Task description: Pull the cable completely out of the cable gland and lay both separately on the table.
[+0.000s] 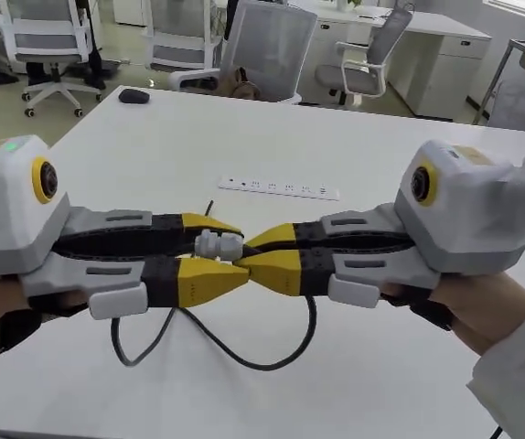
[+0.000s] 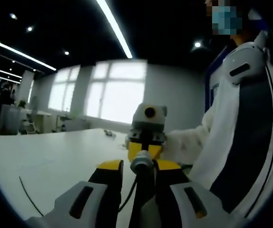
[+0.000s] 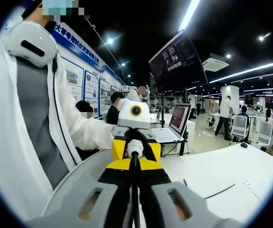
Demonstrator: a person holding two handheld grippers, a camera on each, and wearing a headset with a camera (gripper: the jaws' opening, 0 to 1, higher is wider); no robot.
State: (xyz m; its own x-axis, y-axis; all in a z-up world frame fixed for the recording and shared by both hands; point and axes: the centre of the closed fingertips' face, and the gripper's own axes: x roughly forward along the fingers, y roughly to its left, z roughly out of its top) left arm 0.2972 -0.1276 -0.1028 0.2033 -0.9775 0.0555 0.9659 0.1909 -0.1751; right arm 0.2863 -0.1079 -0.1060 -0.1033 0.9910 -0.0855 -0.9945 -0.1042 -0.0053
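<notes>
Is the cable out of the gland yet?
Not out: in the right gripper view the black cable runs straight into the white cable gland.

White Chinese characters are printed along a blue band (image 3: 77, 45) at the top of a wall of display boards in the right gripper view. They are seen slantwise and small, so no word can be given with certainty. Below the band, poster panels (image 3: 91, 92) carry pictures and lines of print too fine to be read. Lit content is shown on a hanging screen (image 3: 177, 61) and on a desk screen (image 3: 179, 118), but none of it can be read. In the head view, the dark marks on the power strip (image 1: 279, 188) are too small to be told as lettering.
</notes>
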